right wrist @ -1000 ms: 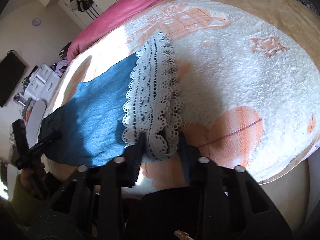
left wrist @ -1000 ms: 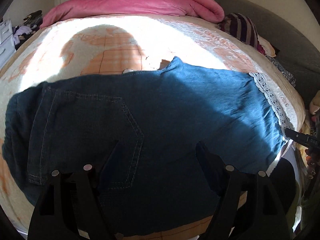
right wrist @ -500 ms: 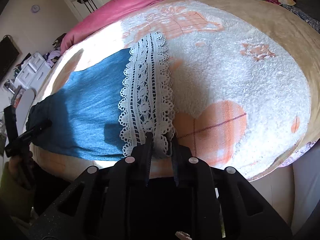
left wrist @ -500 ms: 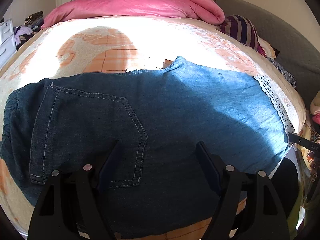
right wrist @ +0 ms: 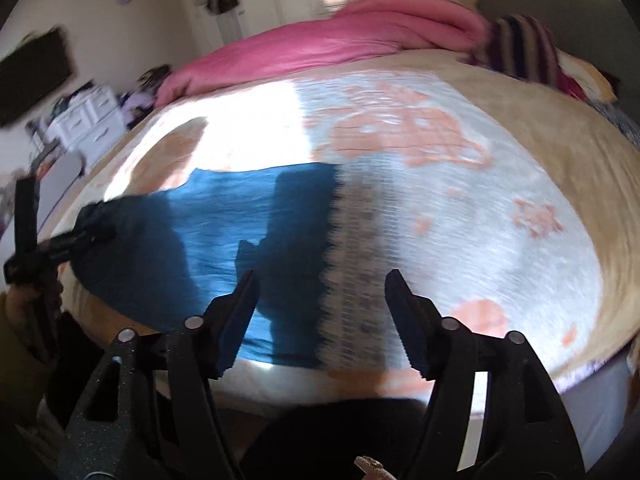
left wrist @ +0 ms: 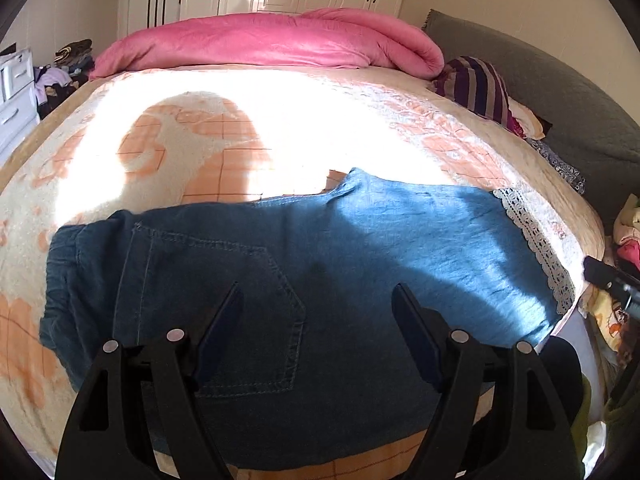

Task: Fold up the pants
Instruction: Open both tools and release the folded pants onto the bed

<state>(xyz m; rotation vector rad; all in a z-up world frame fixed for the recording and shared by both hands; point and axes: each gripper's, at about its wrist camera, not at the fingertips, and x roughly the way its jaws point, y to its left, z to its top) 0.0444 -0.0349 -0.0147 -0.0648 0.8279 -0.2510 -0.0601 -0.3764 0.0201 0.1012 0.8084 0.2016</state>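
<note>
Sunlit bed blanket (left wrist: 360, 120), pink duvet (left wrist: 272, 42) at far edge, striped pillow (left wrist: 476, 84) right. Pants (left wrist: 320, 280) flat near front edge — long axis left-right, lace hem (left wrist: 532, 240) rightward. Left gripper (left wrist: 316, 308) wide, empty; right gripper (right wrist: 320, 292) opening, gripping nothing.

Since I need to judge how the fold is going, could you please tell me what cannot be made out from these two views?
- Pants, near edge: left wrist view, hidden behind the left gripper and its frame.
- Lace hem detail: right wrist view, smeared by motion blur.
- Layers under the denim: both views, covered by the top layer.
- Right gripper: its jaws are opening with nothing between them; in the left wrist view only a tip shows at the right edge.
</note>
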